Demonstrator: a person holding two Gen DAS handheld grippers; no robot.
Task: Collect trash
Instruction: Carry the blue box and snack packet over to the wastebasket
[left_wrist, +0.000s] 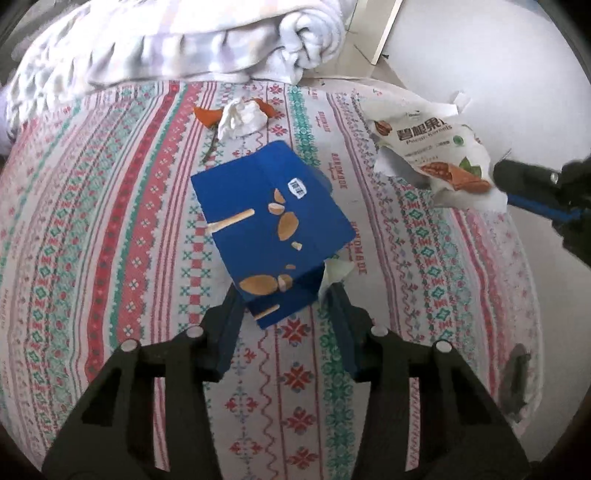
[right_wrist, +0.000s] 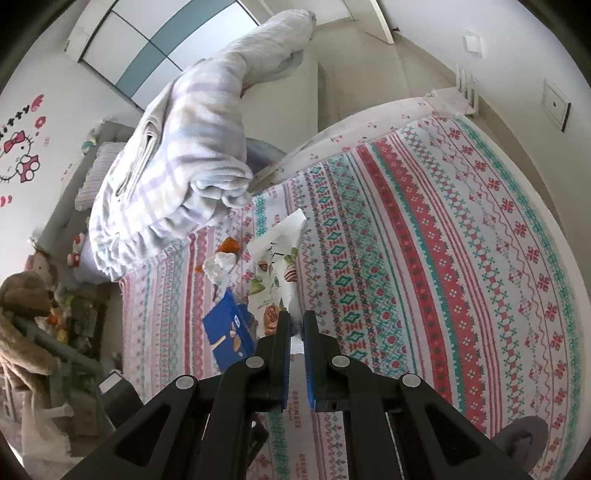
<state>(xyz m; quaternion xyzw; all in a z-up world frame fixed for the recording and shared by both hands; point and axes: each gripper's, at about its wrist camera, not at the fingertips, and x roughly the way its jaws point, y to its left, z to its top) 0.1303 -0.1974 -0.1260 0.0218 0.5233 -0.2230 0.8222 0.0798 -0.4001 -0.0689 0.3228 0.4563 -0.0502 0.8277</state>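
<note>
A bed (left_wrist: 110, 221) with a sheet of red, pink and green stripes is seen in both views. A blue box (left_wrist: 273, 225) with pictures of nuts on it is lying near the middle of the bed. In the left wrist view, the left tongs (left_wrist: 286, 295) are held wide open, with one finger on each side of the near end of the box. It cannot be told if the fingers are touching the box. A bit of white paper (left_wrist: 334, 271) is seen poking out beside the box, at about 3 o'clock from its near end.

A crumpled white tissue (left_wrist: 240, 116) is lying at 12 o'clock from the box, well apart from it. Orange peel (left_wrist: 207, 114) is tucked under the tissue and is touching it.

A white snack bag (left_wrist: 428, 155) with nut pictures is found at 2 o'clock from the box. In the right wrist view, the right tongs (right_wrist: 294, 319) are closed on the near end of the snack bag (right_wrist: 275, 273), which is pinched between the two fingers. The blue box (right_wrist: 227, 334) is seen just beside the bag, at 9 o'clock from the tongs.

A rolled blanket (right_wrist: 177, 158) in white and light purple is piled at the far end of the bed. A cat sticker (right_wrist: 20, 155) is seen on the wall at 9 o'clock.
</note>
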